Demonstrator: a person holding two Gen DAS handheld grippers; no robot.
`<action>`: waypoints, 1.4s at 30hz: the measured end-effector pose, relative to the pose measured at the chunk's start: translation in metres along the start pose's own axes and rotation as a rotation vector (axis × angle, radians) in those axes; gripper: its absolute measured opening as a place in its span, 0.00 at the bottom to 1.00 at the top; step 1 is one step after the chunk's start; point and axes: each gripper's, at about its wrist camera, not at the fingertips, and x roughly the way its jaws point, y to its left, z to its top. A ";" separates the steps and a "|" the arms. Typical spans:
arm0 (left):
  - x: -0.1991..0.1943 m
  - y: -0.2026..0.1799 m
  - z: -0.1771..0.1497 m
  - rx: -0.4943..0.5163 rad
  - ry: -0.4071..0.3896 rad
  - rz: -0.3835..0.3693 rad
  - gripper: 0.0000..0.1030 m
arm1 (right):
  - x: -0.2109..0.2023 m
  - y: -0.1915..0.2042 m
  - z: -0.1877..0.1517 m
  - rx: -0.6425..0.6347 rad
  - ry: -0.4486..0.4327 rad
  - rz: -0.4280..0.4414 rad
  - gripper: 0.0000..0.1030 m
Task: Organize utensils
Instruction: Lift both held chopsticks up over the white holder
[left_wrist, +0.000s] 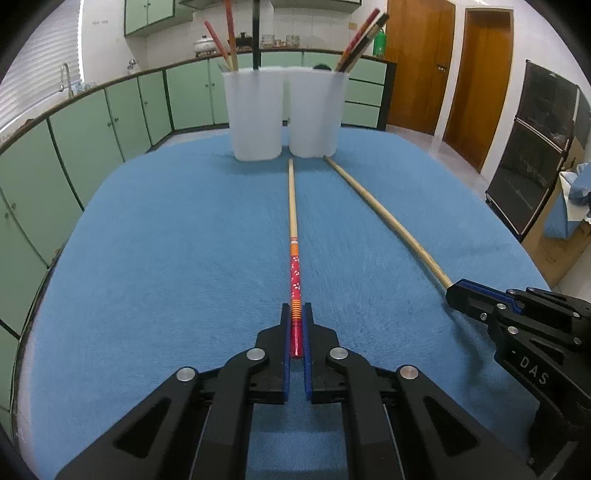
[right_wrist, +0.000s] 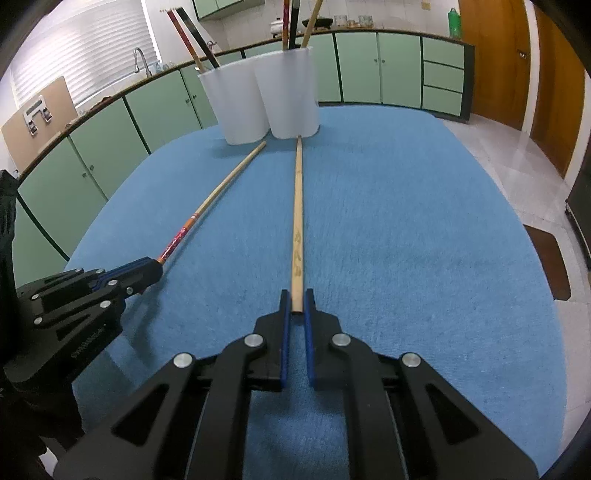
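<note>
Gripping slim wooden chopsticks (left_wrist: 293, 229) — fuzzy cloth (left_wrist: 166, 240)

A blue cloth (left_wrist: 166, 240) was seen under two white cups (left_wrist: 255, 114). One chopstick (left_wrist: 294, 266) was patterned red with white dots and orange stripes; the other (right_wrist: 297, 221) was plain tan.
</note>
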 end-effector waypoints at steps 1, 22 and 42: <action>-0.004 0.000 0.001 0.001 -0.009 0.003 0.05 | -0.004 0.001 0.001 -0.008 -0.010 -0.003 0.06; -0.110 0.009 0.075 0.020 -0.324 -0.032 0.05 | -0.098 0.003 0.081 -0.088 -0.282 0.016 0.06; -0.137 0.001 0.164 0.112 -0.465 -0.098 0.05 | -0.145 0.011 0.200 -0.155 -0.361 0.161 0.06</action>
